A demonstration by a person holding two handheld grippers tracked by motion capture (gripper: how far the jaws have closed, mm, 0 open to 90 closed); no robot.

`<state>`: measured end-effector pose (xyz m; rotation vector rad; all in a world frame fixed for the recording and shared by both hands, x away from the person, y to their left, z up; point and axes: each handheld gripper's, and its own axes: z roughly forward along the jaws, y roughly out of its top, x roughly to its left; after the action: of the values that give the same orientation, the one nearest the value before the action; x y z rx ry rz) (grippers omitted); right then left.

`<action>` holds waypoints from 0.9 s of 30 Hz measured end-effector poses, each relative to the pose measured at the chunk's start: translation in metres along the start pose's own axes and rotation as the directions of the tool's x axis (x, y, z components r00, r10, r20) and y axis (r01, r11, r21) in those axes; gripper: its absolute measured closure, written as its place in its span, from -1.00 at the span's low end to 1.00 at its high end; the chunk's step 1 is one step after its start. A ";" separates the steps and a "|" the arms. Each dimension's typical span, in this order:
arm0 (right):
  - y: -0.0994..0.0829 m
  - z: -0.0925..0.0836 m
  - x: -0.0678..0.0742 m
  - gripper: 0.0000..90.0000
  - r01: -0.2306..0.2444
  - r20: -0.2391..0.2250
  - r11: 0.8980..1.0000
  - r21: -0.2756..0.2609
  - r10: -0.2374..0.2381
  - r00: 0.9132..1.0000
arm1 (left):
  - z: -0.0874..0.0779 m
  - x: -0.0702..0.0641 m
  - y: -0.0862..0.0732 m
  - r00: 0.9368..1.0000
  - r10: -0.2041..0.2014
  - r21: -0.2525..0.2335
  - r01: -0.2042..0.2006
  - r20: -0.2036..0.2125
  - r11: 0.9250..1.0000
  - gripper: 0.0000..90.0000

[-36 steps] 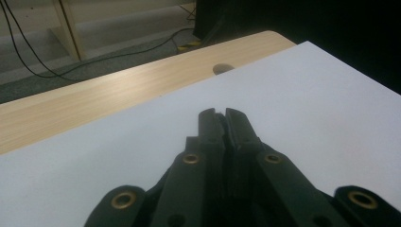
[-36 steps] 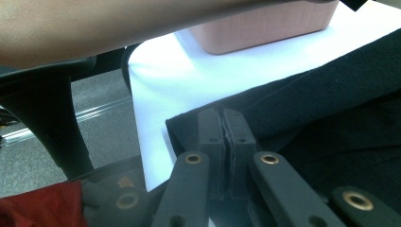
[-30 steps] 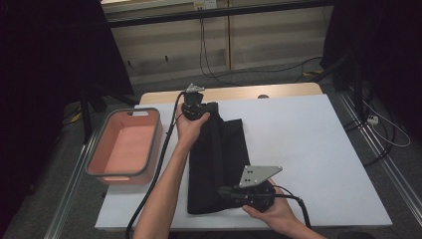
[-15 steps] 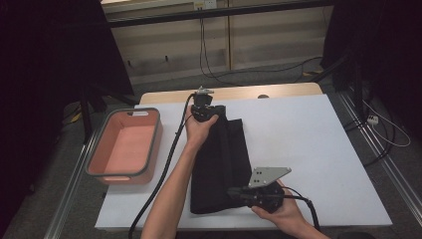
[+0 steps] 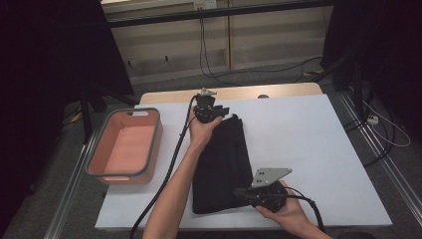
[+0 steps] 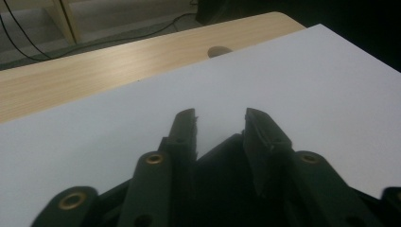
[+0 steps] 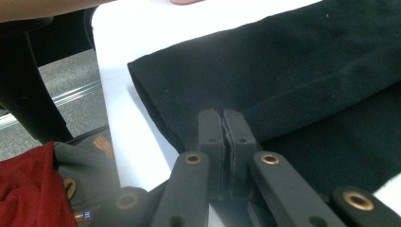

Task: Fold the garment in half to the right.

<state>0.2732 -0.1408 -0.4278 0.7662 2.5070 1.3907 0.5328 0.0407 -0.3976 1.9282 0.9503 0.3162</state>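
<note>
A folded black cloth (image 5: 221,164) lies mid-counter (image 5: 318,139), with bare white room to its right. The left tool (image 5: 219,110), at its far edge, has just been opening, jaws apart. The right tool (image 7: 223,116), seen close in its own view, is clamped on the near edge. A pink bin (image 5: 124,147) sits left.

Black folded cloth (image 5: 221,164) on white table (image 5: 308,139), left hand-held gripper (image 5: 222,110) at far end, right hand-held gripper (image 5: 239,192) at near edge

The folded cloth (image 5: 222,164) lies in the middle of the counter (image 5: 308,144), and the tub (image 5: 124,147) sits to its left, near the counter's left edge.
</note>
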 end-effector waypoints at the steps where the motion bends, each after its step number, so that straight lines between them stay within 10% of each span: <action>1: 0.000 -0.001 0.000 0.95 -0.003 0.004 1.000 0.002 0.003 1.000 | -0.001 0.001 -0.001 1.000 -0.022 -0.007 0.022 0.003 1.000 0.32; 27: -0.027 -0.018 -0.007 0.92 -0.086 0.056 0.994 0.060 0.083 0.995 | -0.049 0.017 -0.031 1.000 0.005 0.011 -0.004 -0.027 1.000 -0.49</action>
<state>0.2621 -0.1696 -0.4409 0.9193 2.5149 1.3047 0.5015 0.0921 -0.3998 1.9405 0.9673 0.3410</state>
